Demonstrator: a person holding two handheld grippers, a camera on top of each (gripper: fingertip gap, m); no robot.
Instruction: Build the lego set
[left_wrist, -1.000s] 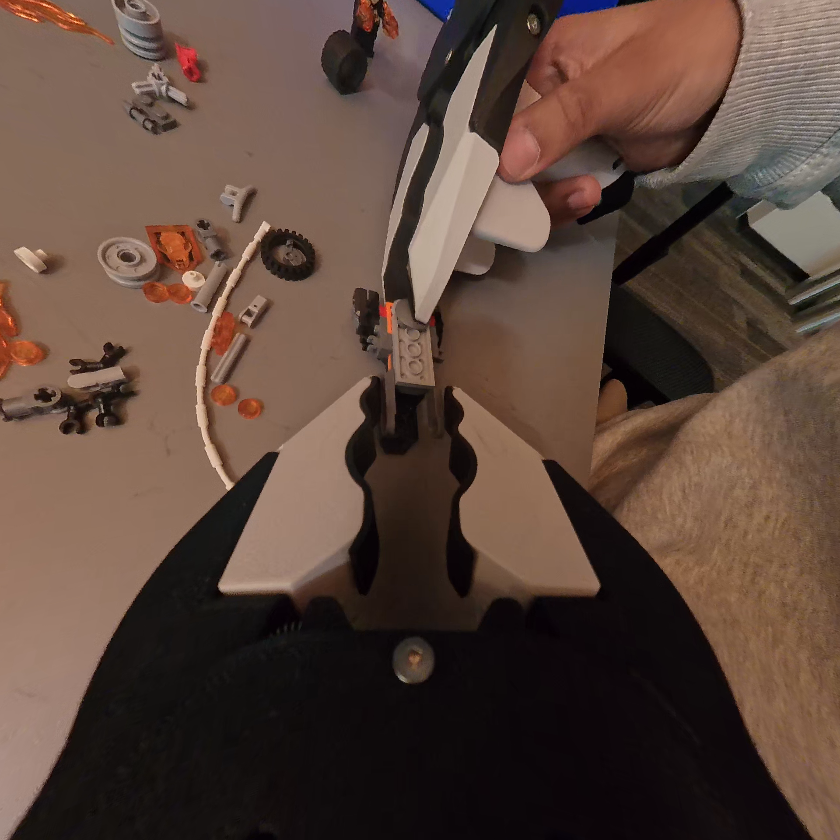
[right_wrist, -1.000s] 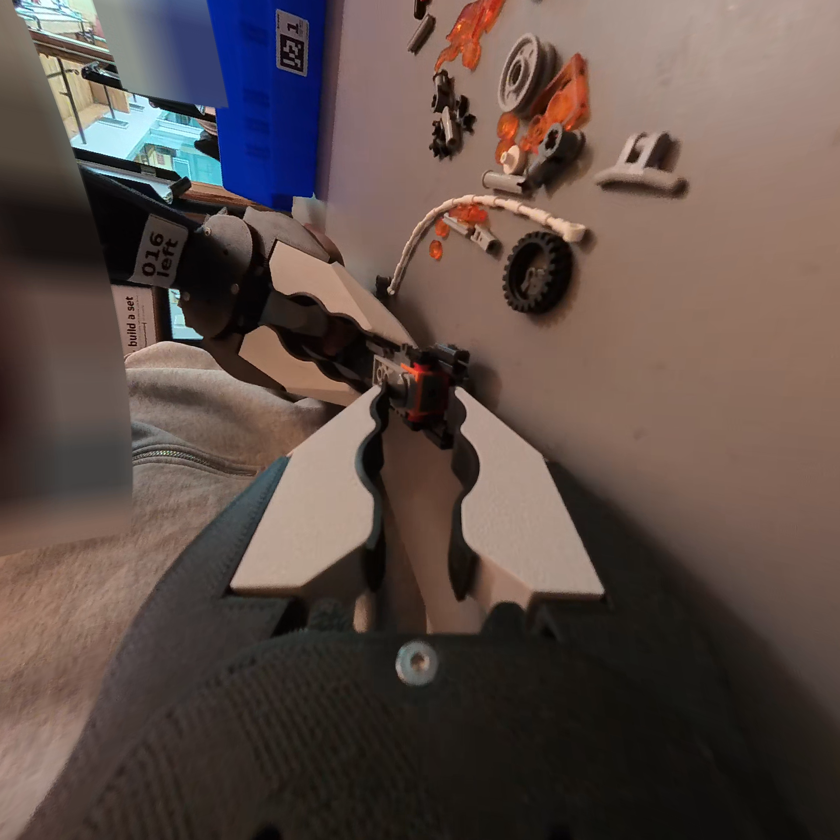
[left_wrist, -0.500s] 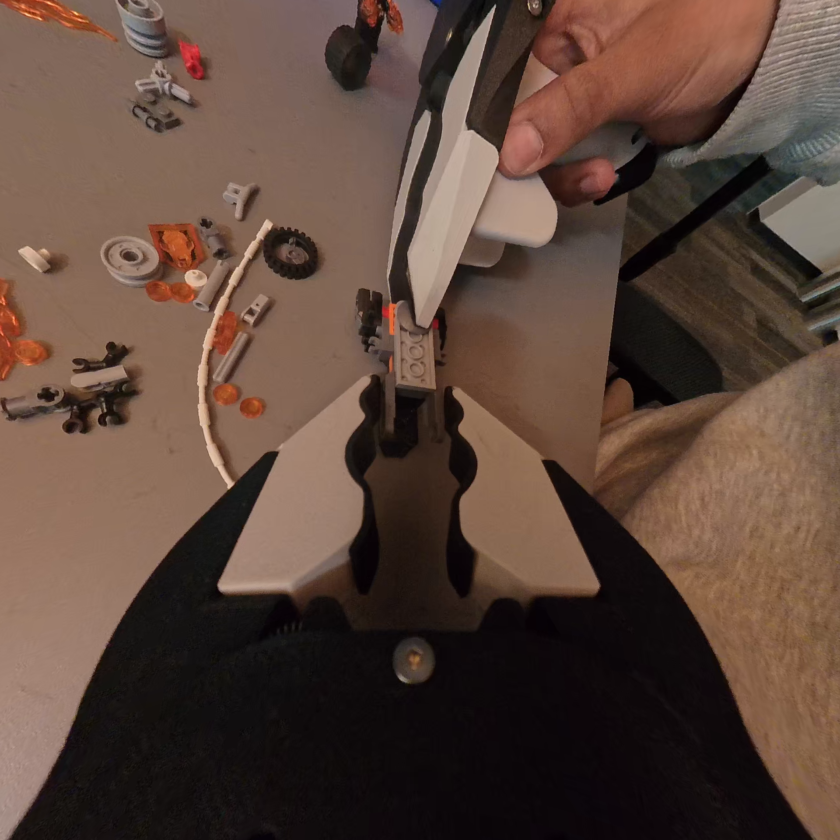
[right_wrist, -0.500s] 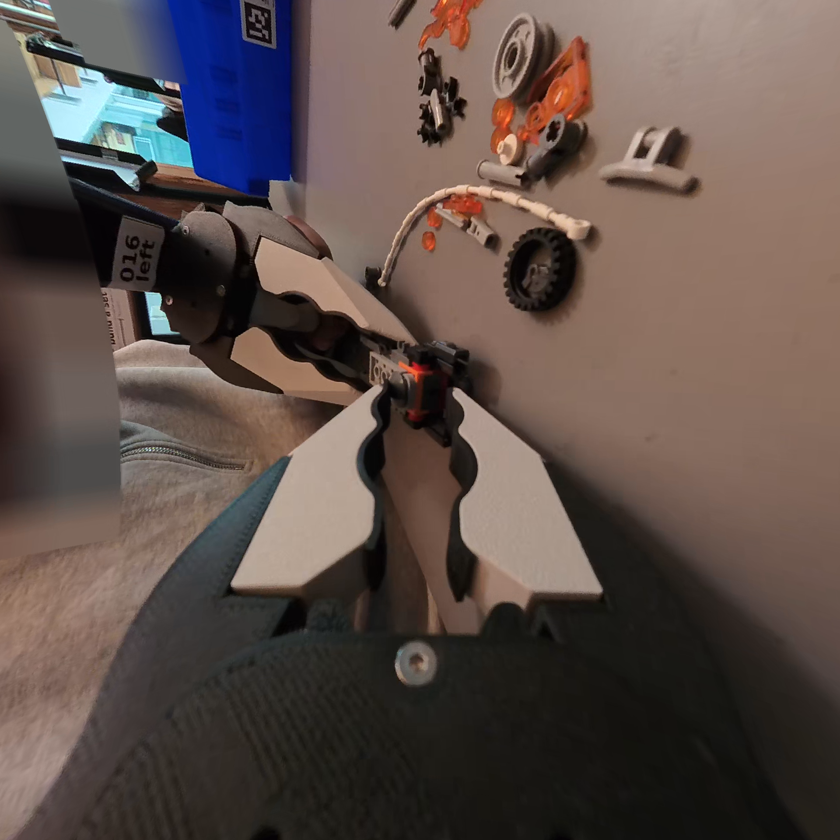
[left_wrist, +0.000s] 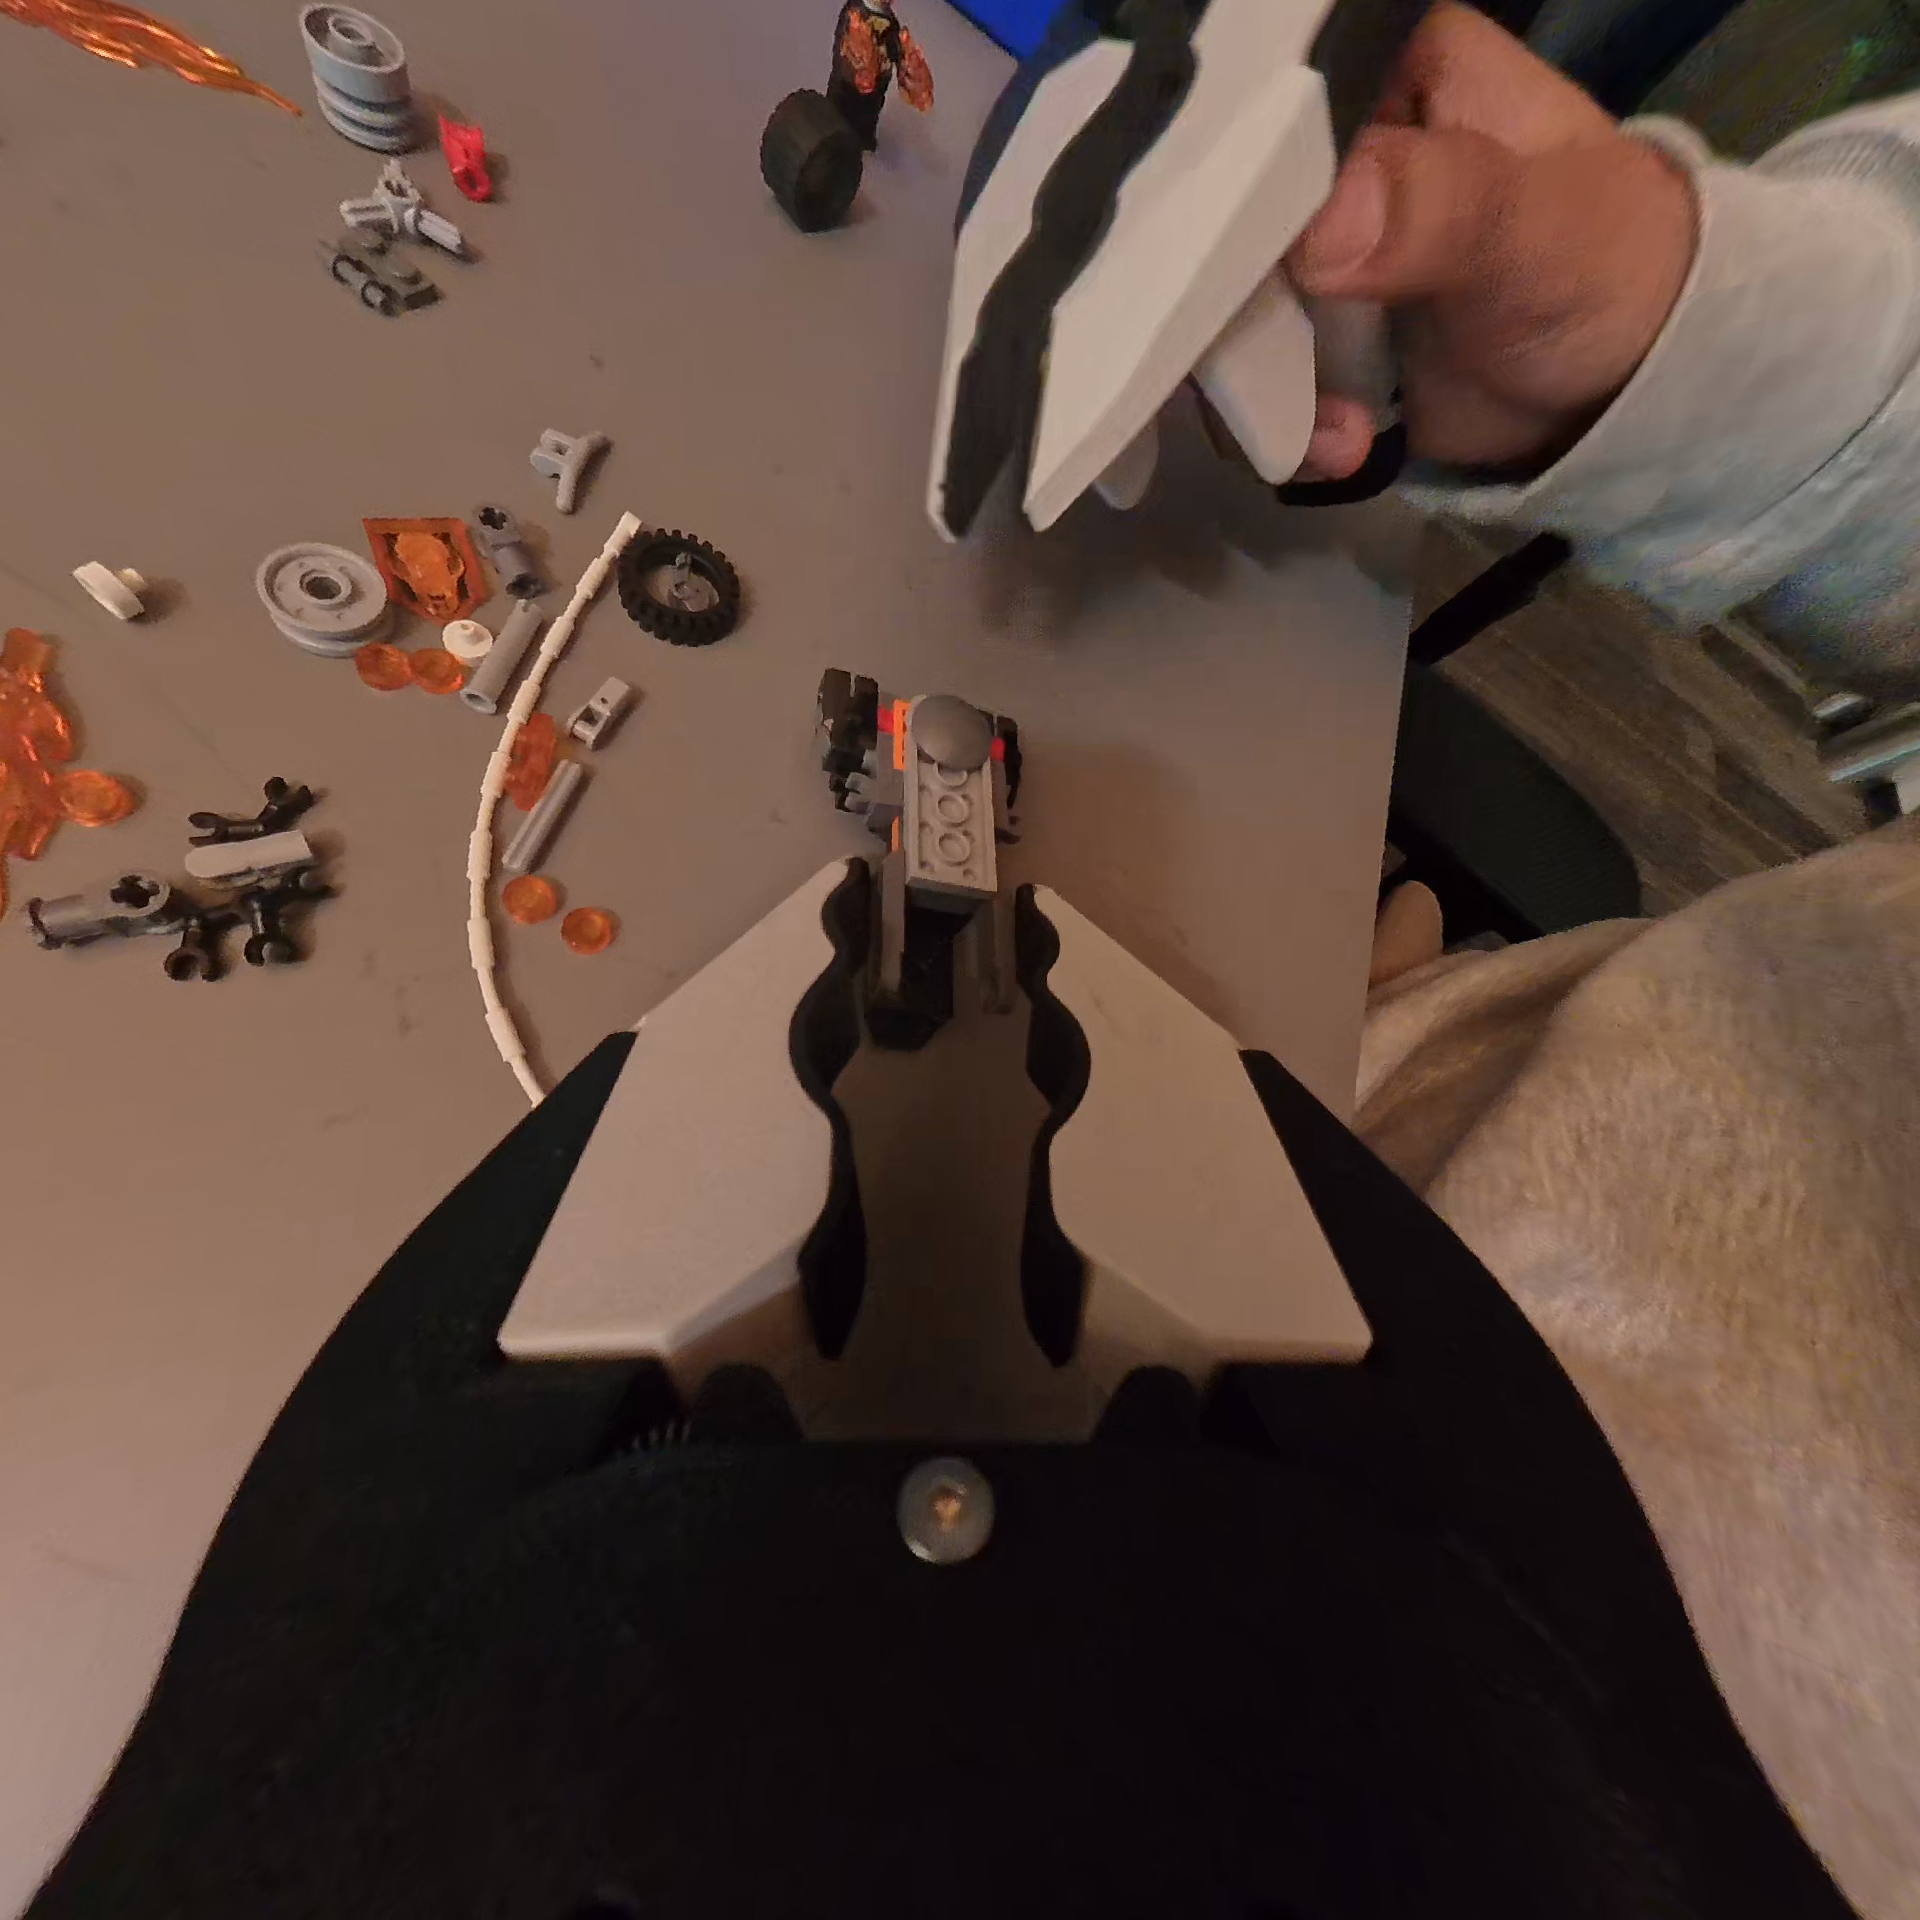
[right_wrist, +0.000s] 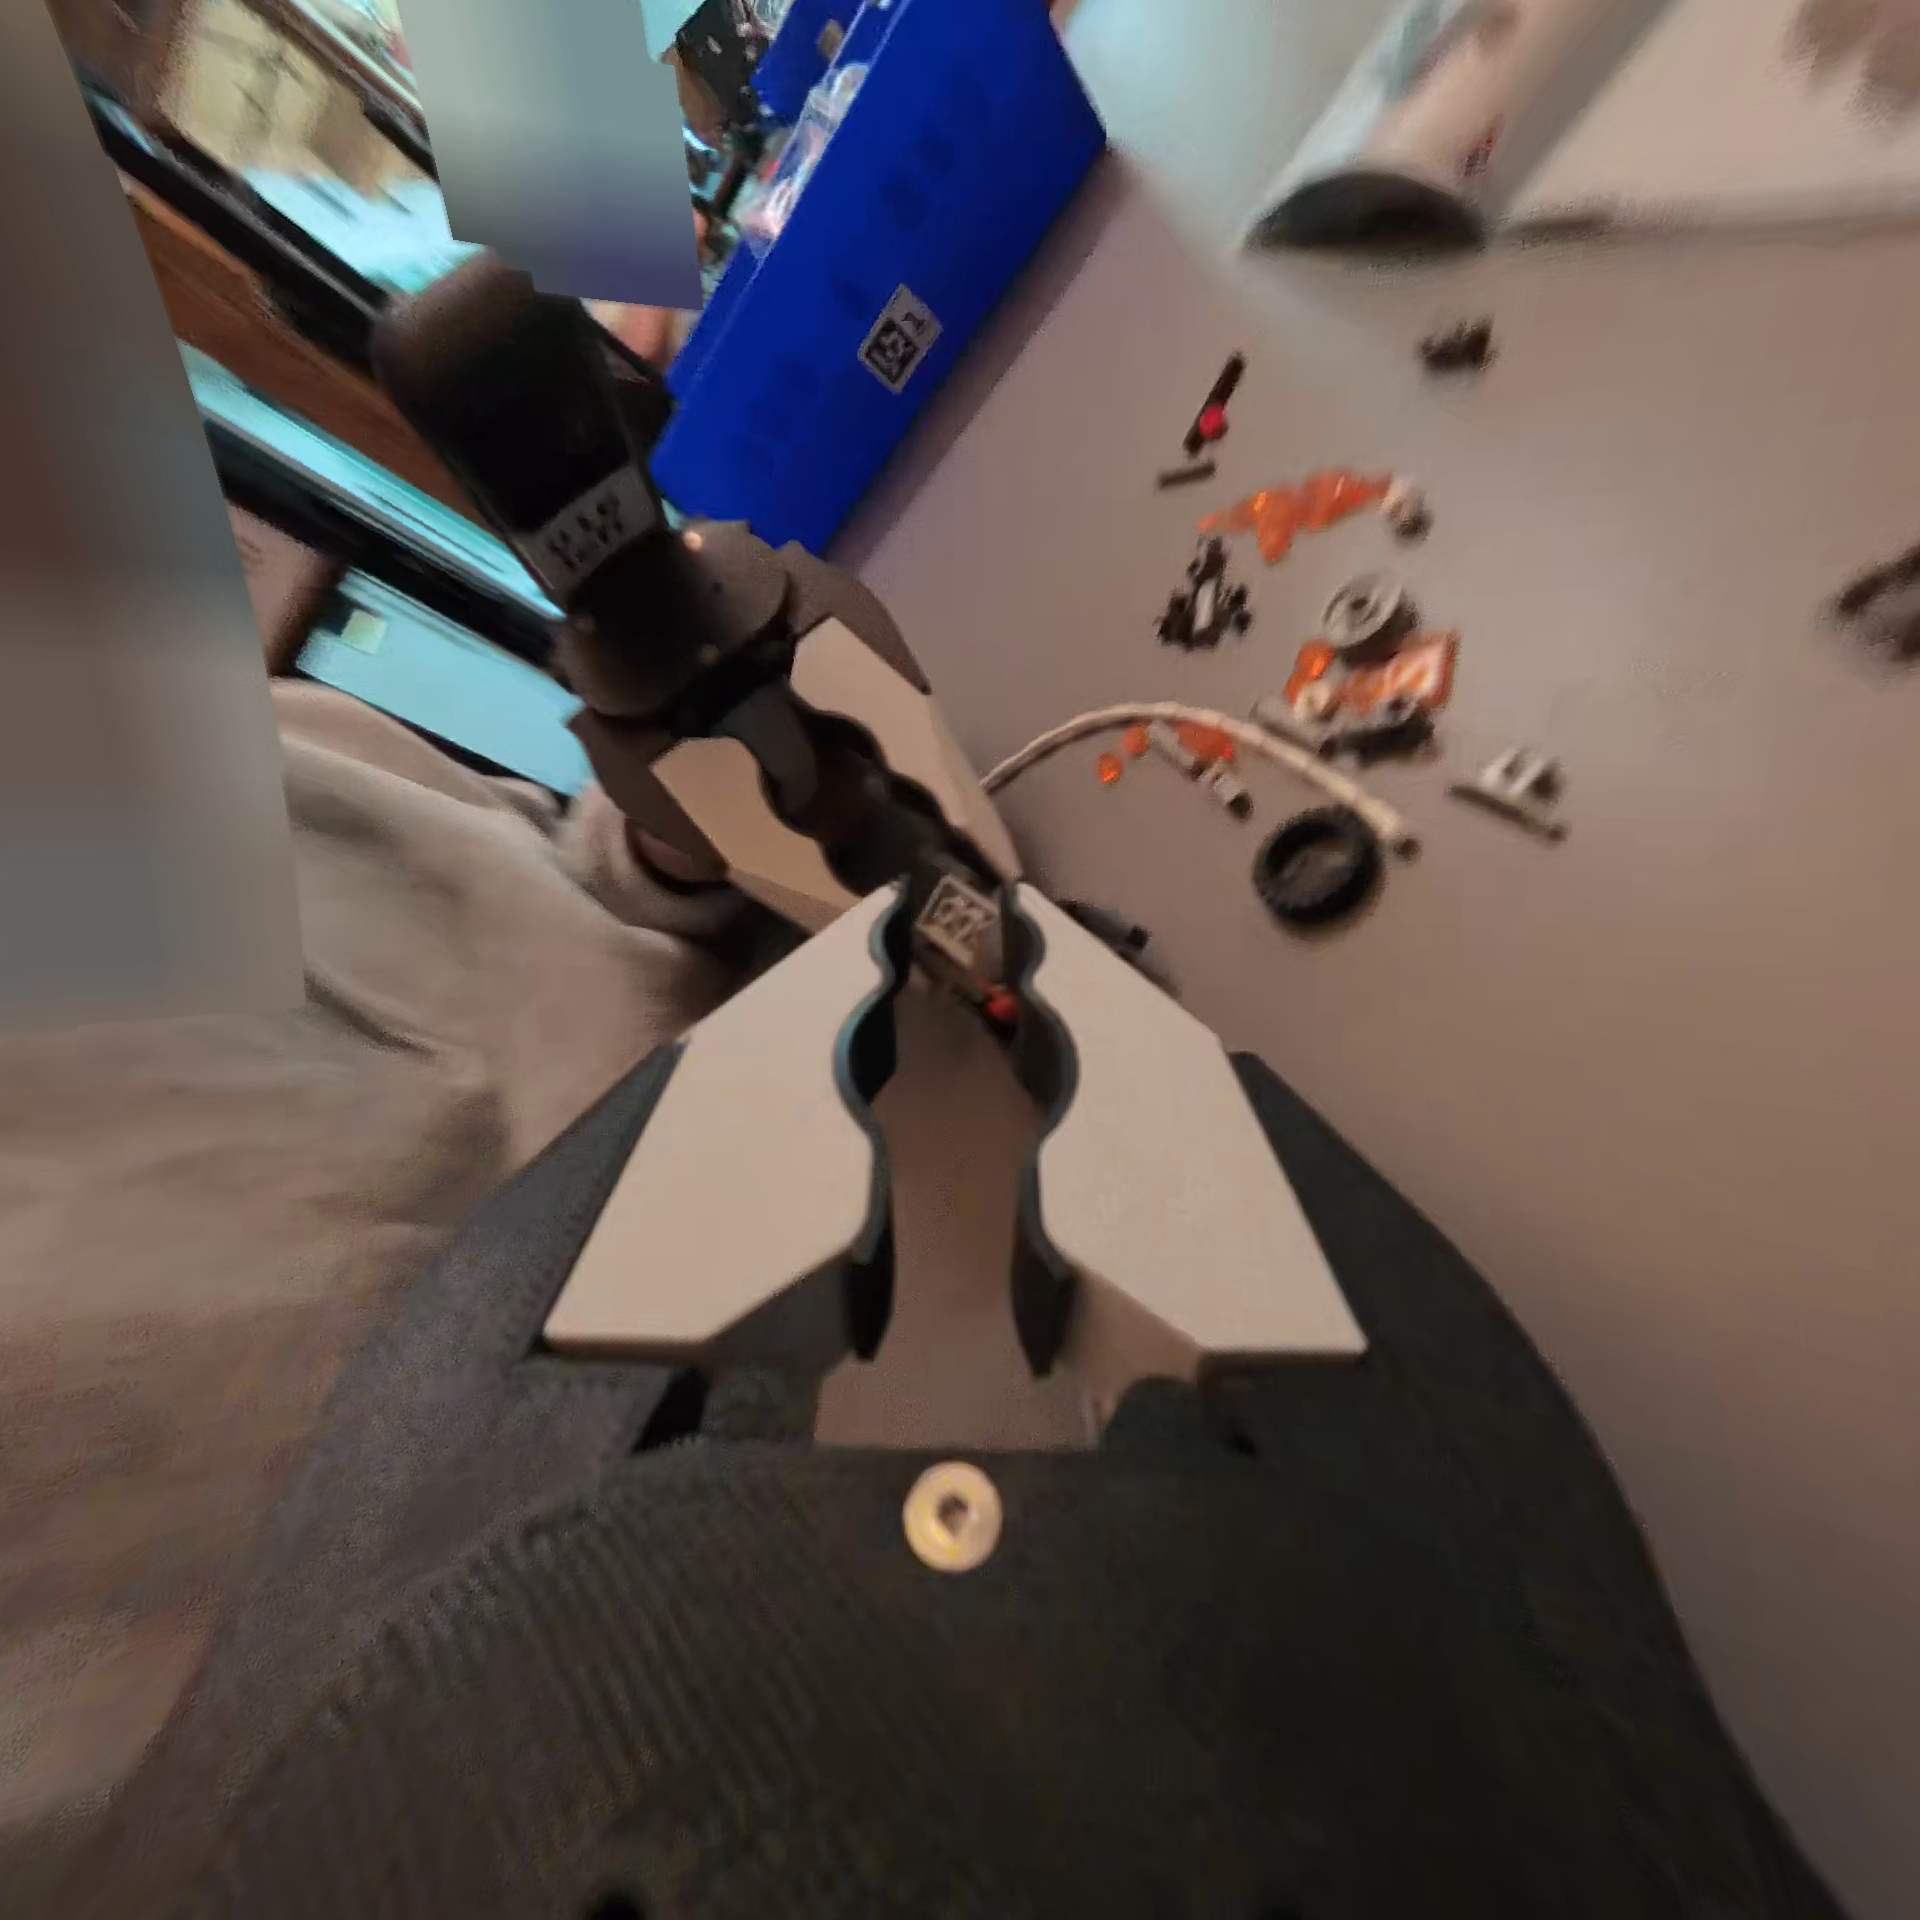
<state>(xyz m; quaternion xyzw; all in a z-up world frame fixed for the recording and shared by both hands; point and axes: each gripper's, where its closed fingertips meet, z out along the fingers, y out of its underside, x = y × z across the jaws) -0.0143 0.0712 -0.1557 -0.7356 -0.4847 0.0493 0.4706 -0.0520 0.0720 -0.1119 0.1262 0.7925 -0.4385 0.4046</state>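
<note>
— Grey tabletop (left_wrist: 727, 343) all round, with loose pieces scattered off to the left gripper's left. What's in hand?

— The left gripper (left_wrist: 940, 914) has its fingers closed on the rear of a small grey-and-black lego assembly (left_wrist: 940, 805), which juts forward from the tips just over the table. A dark grey dome piece (left_wrist: 948, 730) sits on its far end, ahead of a studded plate.

— And the right gripper?

— In the left wrist view the right gripper (left_wrist: 992, 509) hangs ahead and above, apart from the assembly, fingers nearly together and nothing between them that I can see. Its own view is blurred.

— So which step?

— I'd judge the dome looks seated and the next part is wanted. The black tyre (left_wrist: 678, 585) and the white ribbed hose (left_wrist: 520, 821) lie ahead-left of the left gripper.

— What does the next move call for?

— Probably the right gripper opening over one small piece, pinching it squarely, while the left holds the assembly steady.
</note>
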